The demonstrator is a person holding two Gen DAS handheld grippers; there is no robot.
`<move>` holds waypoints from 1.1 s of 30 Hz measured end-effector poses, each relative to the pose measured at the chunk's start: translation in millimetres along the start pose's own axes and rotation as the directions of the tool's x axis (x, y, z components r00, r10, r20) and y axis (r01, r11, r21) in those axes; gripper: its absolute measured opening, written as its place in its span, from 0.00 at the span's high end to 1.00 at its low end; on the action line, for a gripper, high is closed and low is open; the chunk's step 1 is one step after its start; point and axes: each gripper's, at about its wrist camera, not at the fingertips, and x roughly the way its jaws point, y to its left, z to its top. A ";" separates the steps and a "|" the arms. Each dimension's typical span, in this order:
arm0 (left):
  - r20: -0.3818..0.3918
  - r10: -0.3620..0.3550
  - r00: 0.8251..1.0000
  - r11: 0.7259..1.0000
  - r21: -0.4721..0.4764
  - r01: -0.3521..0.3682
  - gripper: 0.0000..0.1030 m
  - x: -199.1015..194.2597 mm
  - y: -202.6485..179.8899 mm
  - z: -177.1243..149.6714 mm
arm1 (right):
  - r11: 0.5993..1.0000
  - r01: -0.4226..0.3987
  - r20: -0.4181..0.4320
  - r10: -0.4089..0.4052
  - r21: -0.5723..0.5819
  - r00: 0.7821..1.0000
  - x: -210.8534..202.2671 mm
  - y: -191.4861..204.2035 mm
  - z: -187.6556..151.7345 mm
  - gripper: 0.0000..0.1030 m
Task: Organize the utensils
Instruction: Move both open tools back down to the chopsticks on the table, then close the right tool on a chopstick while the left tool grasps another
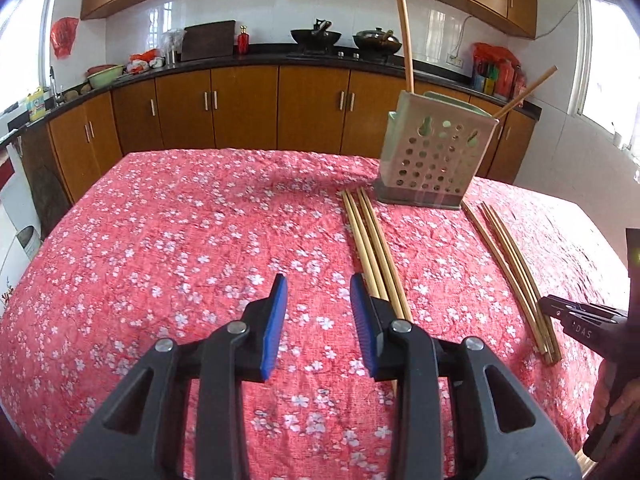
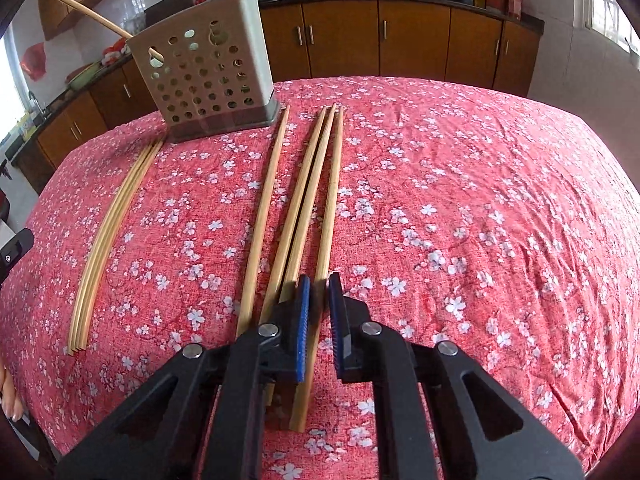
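The left gripper [image 1: 318,300] is nearest in its own view, its blue pads apart with nothing between them, hovering over the tablecloth [image 1: 180,220] just left of a bundle of chopsticks. In the other view the right gripper [image 2: 319,300] has its jaws drawn in around the rightmost chopstick [image 2: 330,208] of its group; whether the pads truly press the wood is hard to tell, though the gap is no wider than the stick.

Taking the holder [image 1: 434,156] as the landmark: this perforated grey box stands upright at the far side of the red flowered cloth, with two chopsticks [image 1: 405,36] already standing in it, leaning out of the top. One bundle [image 1: 374,248] lies in front of its left corner, the other bundle [image 1: 516,276] in front of its right corner, both running toward the cameras.
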 end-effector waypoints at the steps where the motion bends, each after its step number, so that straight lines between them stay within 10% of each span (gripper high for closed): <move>1: -0.011 -0.012 1.000 1.000 0.003 0.012 0.68 2.0 -1.5 -1.3 | 1.000 0.010 0.001 -0.010 -0.005 1.000 -1.0 -1.9 -1.0 0.92; 15: -0.184 -0.137 0.973 0.989 0.028 0.145 0.83 33.6 -30.0 -19.3 | 0.995 0.077 0.019 -0.078 0.060 0.997 -3.9 -36.2 -3.0 0.93; 33: -0.224 -0.066 0.972 0.994 0.071 0.084 0.91 50.6 -34.3 -18.6 | 0.997 0.078 0.026 -0.078 0.024 0.997 -4.0 -32.2 -2.9 0.93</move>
